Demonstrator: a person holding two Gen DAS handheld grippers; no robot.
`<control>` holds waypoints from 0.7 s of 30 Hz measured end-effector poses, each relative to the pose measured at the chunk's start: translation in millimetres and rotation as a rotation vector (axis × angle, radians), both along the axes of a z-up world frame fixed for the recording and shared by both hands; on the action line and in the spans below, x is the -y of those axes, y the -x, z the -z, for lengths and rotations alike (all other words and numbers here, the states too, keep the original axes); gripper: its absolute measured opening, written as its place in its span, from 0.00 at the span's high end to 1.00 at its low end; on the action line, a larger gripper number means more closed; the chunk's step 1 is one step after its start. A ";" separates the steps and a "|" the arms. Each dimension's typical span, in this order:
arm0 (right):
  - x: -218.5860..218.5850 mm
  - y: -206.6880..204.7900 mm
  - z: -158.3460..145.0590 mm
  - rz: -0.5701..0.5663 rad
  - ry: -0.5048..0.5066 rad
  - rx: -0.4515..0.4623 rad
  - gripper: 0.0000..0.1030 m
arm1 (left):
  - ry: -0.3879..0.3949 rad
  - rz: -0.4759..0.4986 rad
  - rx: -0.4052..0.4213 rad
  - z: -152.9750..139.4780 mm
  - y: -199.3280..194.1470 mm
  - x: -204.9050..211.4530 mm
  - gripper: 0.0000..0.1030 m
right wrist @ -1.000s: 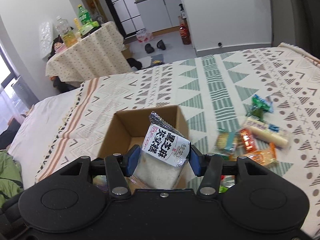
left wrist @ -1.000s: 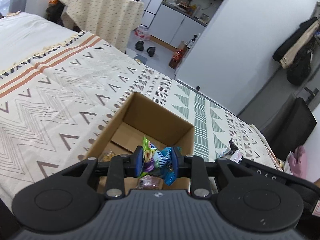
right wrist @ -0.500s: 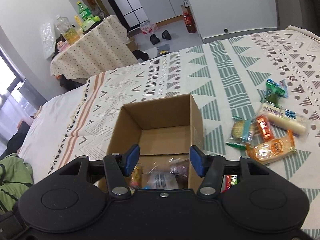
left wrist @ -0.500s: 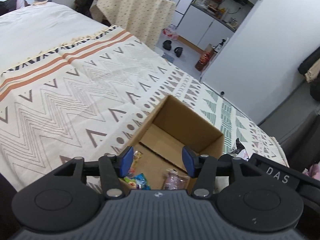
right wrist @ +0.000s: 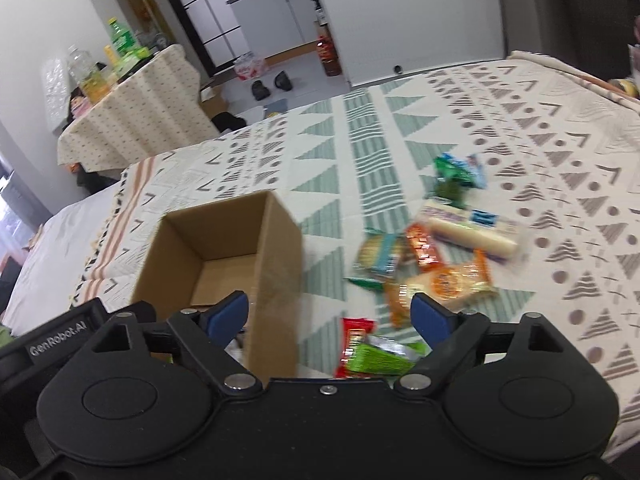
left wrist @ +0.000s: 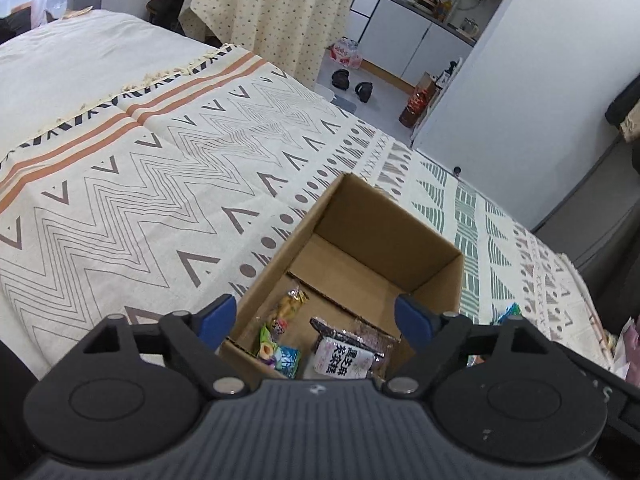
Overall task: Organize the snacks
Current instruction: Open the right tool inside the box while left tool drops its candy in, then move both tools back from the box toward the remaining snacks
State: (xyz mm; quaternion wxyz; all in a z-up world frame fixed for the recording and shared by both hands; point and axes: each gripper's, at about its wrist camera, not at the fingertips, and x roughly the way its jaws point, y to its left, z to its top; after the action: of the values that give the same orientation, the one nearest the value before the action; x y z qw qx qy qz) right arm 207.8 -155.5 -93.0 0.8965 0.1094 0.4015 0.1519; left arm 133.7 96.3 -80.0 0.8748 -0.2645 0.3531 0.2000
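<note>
An open cardboard box (left wrist: 436, 276) (right wrist: 280, 240) stands on the patterned bedspread. Inside it lie a green and blue snack pack (left wrist: 278, 354), a clear bag of yellow pieces (left wrist: 289, 307) and a white cake pack with black print (left wrist: 346, 358). My left gripper (left wrist: 316, 318) hangs over the box's near end, jaws opening, nothing between them. My right gripper (right wrist: 330, 316) is over the box's right wall, jaws opening and empty. Right of the box lies a heap of snacks: a long white roll (right wrist: 470, 230), an orange pack (right wrist: 452, 282), a red bar (right wrist: 352, 340), a green pack (right wrist: 380, 358).
The bedspread (left wrist: 160, 184) spreads wide to the left of the box. Beyond the bed stand a table with a dotted cloth (left wrist: 264, 12) bearing bottles, shoes (left wrist: 352, 82) on the floor and white cabinets (right wrist: 288, 4). A dark chair (left wrist: 600, 216) is at the bed's right.
Both grippers have let go: the green and blue pack and the white cake pack now lie in the box. Both sets of jaws have widened. The right gripper has swung right toward the snack heap.
</note>
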 end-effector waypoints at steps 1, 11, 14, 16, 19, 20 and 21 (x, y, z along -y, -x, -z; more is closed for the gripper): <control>5.5 0.5 0.5 0.005 -0.003 0.000 0.13 | -0.012 0.006 -0.007 -0.1 -1.1 3.2 0.15; 52.5 1.9 1.4 0.054 -0.041 0.007 0.05 | -0.094 0.139 -0.019 -9.9 -11.6 43.2 0.11; 64.3 2.9 0.8 0.063 -0.061 0.010 0.05 | -0.109 0.176 -0.024 -13.2 -14.3 57.5 0.11; 72.3 3.6 1.2 0.071 -0.069 0.010 0.04 | -0.116 0.193 -0.030 -14.9 -16.4 66.7 0.11; 85.5 4.8 3.5 0.087 -0.089 0.007 0.04 | -0.126 0.222 -0.039 -16.9 -19.5 81.0 0.11; 89.1 5.5 4.4 0.095 -0.091 0.006 0.04 | -0.132 0.233 -0.041 -17.7 -20.4 85.8 0.11; 93.4 5.9 5.5 0.103 -0.094 0.005 0.04 | -0.139 0.243 -0.045 -18.5 -21.4 90.6 0.11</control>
State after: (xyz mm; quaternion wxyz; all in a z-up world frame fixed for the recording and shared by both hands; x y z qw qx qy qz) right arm 201.9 -248.9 -98.5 0.8980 0.1717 0.3855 0.1247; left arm 155.1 5.7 -61.5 0.9006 -0.1542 0.3875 0.1223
